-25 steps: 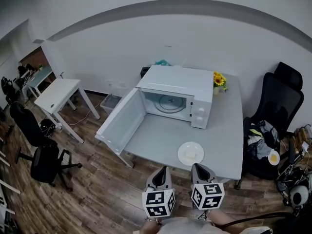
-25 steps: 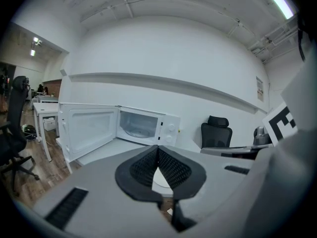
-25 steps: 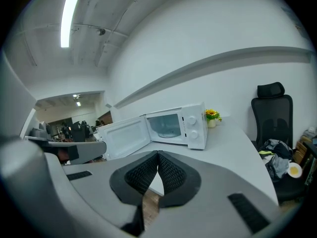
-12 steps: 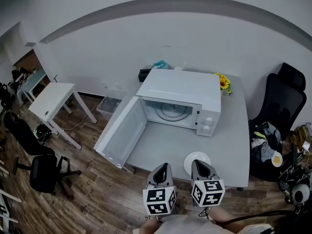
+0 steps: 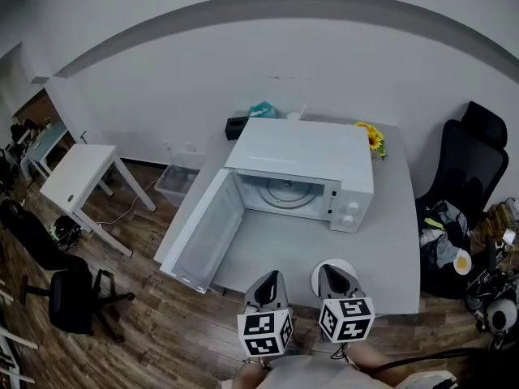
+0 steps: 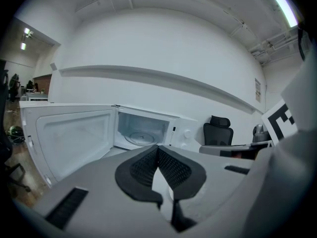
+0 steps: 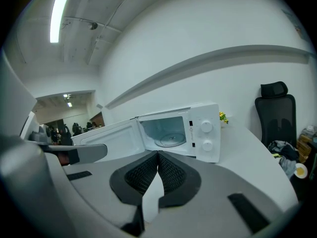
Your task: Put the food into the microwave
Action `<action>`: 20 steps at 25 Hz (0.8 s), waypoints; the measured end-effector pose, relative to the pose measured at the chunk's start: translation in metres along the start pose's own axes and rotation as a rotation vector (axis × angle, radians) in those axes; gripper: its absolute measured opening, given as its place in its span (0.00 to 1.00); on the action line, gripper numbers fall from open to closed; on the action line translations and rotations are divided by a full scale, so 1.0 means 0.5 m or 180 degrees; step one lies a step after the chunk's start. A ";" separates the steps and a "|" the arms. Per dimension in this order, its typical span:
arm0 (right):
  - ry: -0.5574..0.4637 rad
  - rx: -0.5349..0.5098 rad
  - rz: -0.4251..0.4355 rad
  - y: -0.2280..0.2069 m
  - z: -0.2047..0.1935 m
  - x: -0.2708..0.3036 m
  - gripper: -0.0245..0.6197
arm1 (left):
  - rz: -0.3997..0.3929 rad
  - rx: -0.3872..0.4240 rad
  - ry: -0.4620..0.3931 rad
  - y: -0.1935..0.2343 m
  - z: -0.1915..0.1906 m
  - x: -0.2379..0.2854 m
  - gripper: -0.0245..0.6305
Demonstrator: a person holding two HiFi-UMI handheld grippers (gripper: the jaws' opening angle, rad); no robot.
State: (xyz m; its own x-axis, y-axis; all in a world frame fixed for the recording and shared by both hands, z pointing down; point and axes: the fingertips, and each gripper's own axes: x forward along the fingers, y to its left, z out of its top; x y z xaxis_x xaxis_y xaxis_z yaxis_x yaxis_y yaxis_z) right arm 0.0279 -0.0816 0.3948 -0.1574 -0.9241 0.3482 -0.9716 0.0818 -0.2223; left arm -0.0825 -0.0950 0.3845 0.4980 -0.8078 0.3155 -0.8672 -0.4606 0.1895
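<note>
The white microwave point(image 5: 300, 168) stands on the grey table point(image 5: 397, 241) with its door point(image 5: 203, 225) swung wide open to the left; the glass turntable point(image 5: 285, 190) inside is bare. A white plate point(image 5: 318, 271) lies near the table's front edge, mostly hidden behind my right gripper point(image 5: 331, 271), so the food on it does not show. My left gripper point(image 5: 270, 276) hangs beside it, just short of the table edge. Both grippers are shut with nothing between the pads. The left gripper point(image 6: 158, 148) and the right gripper point(image 7: 158, 155) each point toward the open microwave point(image 6: 146, 130) point(image 7: 181, 133).
Sunflowers point(image 5: 375, 139) stand at the table's back right, a black box point(image 5: 238, 125) behind the microwave. A black office chair point(image 5: 474, 168) with clutter is at the right. On the wood floor to the left are a white side table point(image 5: 75, 178), a bin point(image 5: 176, 185) and black chairs point(image 5: 69, 298).
The view has drawn closer to the table. The microwave looks nearer, and the plate has slid under my right gripper. Both grippers keep their place and stay shut.
</note>
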 end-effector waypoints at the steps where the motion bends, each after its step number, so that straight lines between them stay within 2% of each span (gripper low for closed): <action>1: 0.0008 0.0006 -0.0011 0.001 0.000 0.005 0.06 | -0.0005 -0.0003 0.0002 0.005 0.002 0.004 0.04; 20: 0.0049 0.0043 -0.0110 0.004 0.032 0.130 0.06 | -0.0133 -0.0003 0.0100 0.075 0.024 0.111 0.04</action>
State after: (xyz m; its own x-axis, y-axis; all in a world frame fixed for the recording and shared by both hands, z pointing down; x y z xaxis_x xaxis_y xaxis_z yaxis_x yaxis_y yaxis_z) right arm 0.0184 -0.1475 0.4022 -0.1266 -0.9205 0.3698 -0.9740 0.0448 -0.2221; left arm -0.0876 -0.1617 0.3981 0.5337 -0.7759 0.3364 -0.8456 -0.4932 0.2040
